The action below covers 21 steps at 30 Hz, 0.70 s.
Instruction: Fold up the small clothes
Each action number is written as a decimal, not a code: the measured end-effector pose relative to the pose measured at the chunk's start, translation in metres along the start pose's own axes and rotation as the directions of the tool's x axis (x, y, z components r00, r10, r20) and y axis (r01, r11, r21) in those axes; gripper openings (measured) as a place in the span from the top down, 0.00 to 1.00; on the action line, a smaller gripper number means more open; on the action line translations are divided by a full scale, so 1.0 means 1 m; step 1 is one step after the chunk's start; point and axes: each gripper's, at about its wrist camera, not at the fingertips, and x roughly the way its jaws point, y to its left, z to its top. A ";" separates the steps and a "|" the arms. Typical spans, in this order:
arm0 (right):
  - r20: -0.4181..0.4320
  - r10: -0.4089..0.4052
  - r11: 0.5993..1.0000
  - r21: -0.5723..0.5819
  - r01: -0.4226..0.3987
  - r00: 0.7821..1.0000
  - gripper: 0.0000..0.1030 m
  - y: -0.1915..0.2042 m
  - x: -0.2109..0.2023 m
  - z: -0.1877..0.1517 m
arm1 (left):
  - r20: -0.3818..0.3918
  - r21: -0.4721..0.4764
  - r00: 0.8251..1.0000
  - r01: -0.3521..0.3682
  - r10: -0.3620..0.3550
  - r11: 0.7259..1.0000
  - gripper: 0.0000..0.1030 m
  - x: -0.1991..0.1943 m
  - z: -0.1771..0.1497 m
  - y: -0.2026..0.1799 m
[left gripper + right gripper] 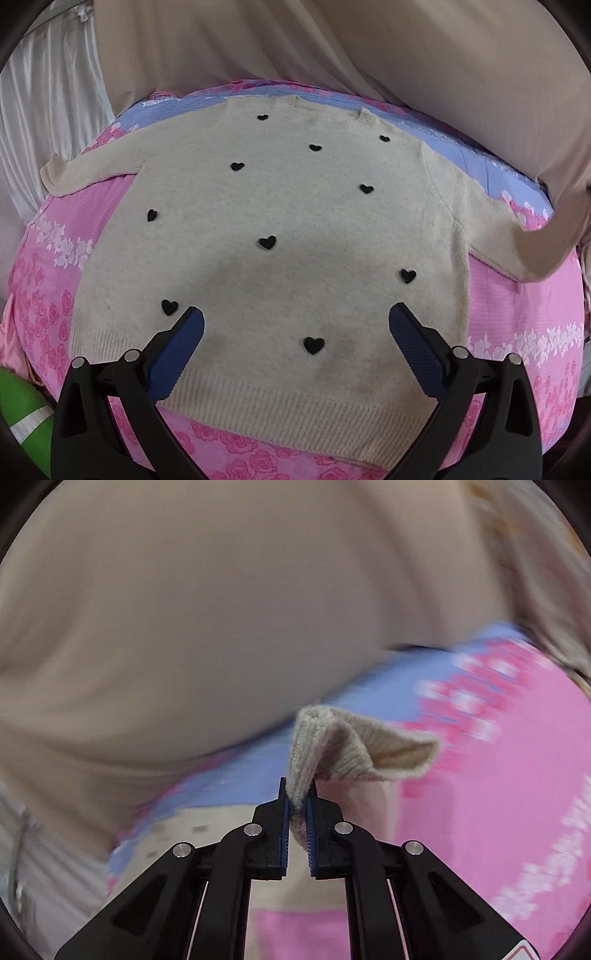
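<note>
A small cream knit sweater dotted with black hearts lies flat, front up, on a pink and blue floral bedspread. Its neck is at the far side and its ribbed hem is nearest me. My left gripper hovers open over the hem area, blue pads spread wide with nothing between them. In the right wrist view, my right gripper is shut on the ribbed cuff of the sweater's sleeve, lifted off the bedspread. In the left wrist view that sleeve rises at the right.
A person's beige clothing fills the far side of both views, close behind the sweater's neck. White fabric hangs at the far left. A green object with a white band lies at the near left edge.
</note>
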 end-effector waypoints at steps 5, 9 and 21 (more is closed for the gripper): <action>-0.172 0.235 0.951 -0.165 -0.263 0.957 0.91 0.177 0.079 -0.033 | 0.013 -0.074 1.000 0.007 -0.006 0.997 0.05 0.002 0.007 0.045; -0.369 0.261 0.896 -0.251 -0.366 0.892 0.80 0.276 0.167 -0.109 | 0.005 -0.131 1.000 -0.008 0.009 0.991 0.05 0.008 0.013 0.087; -0.242 -0.209 0.943 -0.308 0.129 0.947 0.58 0.154 0.117 -0.202 | -0.025 -0.209 0.982 0.177 -0.186 0.962 0.05 0.104 0.104 0.148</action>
